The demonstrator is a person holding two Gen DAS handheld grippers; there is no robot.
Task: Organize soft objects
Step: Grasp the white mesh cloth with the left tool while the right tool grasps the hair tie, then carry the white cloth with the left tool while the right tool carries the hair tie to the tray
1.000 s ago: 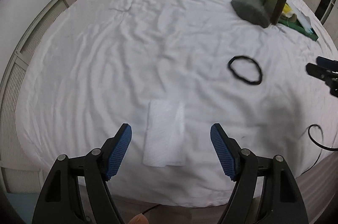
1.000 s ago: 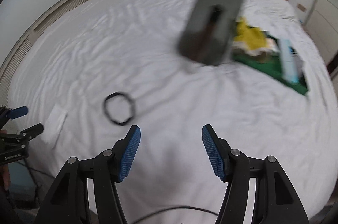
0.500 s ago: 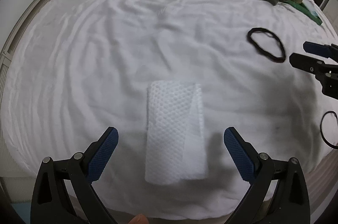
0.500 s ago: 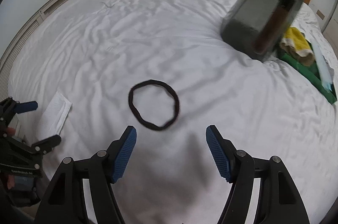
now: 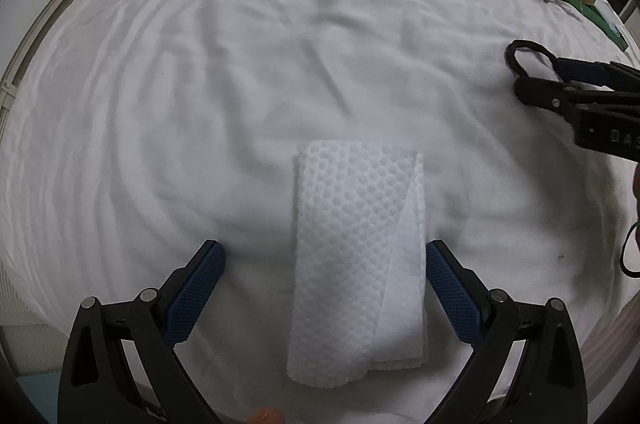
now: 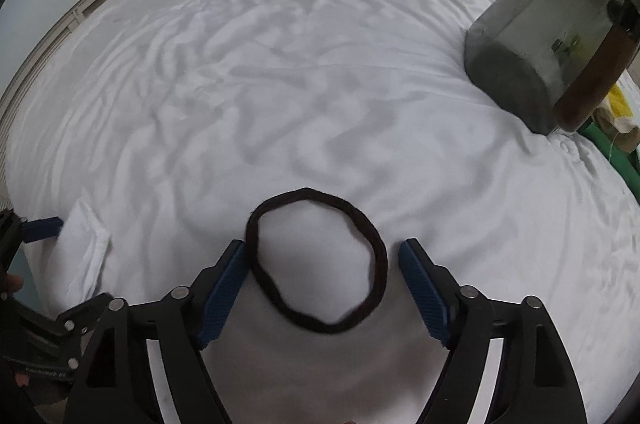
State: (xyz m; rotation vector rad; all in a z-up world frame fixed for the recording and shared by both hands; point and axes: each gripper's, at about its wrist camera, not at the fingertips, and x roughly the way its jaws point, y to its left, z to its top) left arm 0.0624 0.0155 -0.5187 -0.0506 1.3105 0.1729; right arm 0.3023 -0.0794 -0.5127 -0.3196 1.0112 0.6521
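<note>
Fingers point(image 5: 202, 290) of the left gripper point(image 5: 322, 292) stand spread as wide as they go, having just been opening, with the folded white dimpled cloth point(image 5: 358, 260) lying lengthwise between them on the bed sheet point(image 5: 200, 104). The right pad sits just beside the cloth's right edge, and the left pad is well clear of it; neither presses on it. This gripper points steeply down at the bed, close over the cloth, near the bed's near edge.

The right gripper point(image 6: 320, 290) points down at a shallower slant, and its 2 blue fingers point(image 6: 224, 290) have also just been opening. They straddle the black hair band point(image 6: 318, 260), a loop lying flat on the sheet. The left pad is touching or almost touching the loop's left side, and the right pad stands a little apart from it. Nothing is gripped.

In the left wrist view the right gripper reaches in from the right edge over the band. In the right wrist view the cloth shows at far left. Beyond the band, toward the upper right, stands a dark translucent container point(image 6: 536, 36) on the bed.
</note>
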